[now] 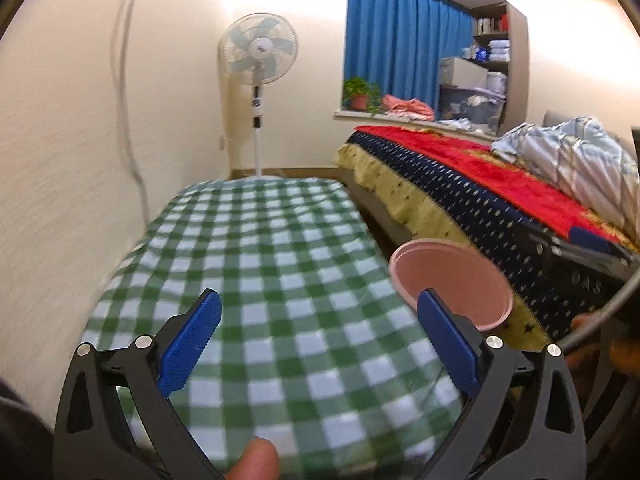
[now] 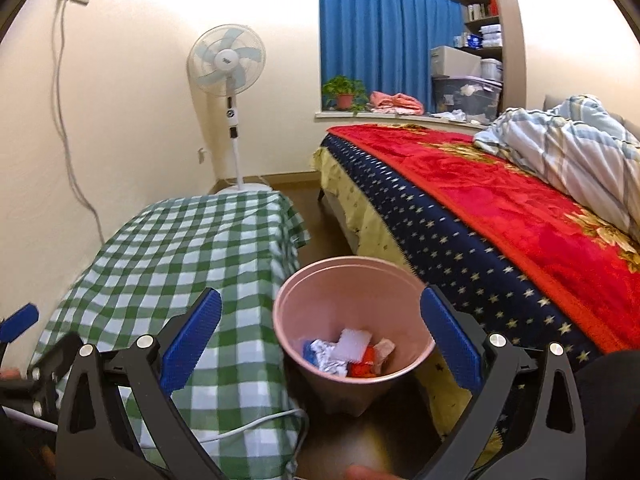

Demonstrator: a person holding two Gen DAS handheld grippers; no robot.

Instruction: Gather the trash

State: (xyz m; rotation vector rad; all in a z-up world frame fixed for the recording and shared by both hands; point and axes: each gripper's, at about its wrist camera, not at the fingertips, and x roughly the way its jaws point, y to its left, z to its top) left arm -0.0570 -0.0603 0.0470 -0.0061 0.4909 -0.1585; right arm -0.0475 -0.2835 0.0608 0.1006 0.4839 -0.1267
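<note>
A pink trash bin [image 2: 352, 312] stands on the floor between the checked table and the bed. Inside it lie several scraps of trash [image 2: 346, 352]: white, silver, blue, red and orange pieces. My right gripper [image 2: 320, 336] is open and empty, above and just in front of the bin. My left gripper [image 1: 318, 340] is open and empty above the green-and-white checked tablecloth [image 1: 272, 264]. The bin's rim shows in the left wrist view [image 1: 452, 284], behind the right finger. The left gripper's blue fingertip [image 2: 18, 326] shows at the far left of the right wrist view.
A bed with a red and navy cover [image 2: 500, 208] stands right of the bin. A standing fan [image 2: 228, 64] is by the far wall. A white cable [image 2: 256, 424] lies over the table's near corner. A wall cord [image 2: 64, 120] hangs at left.
</note>
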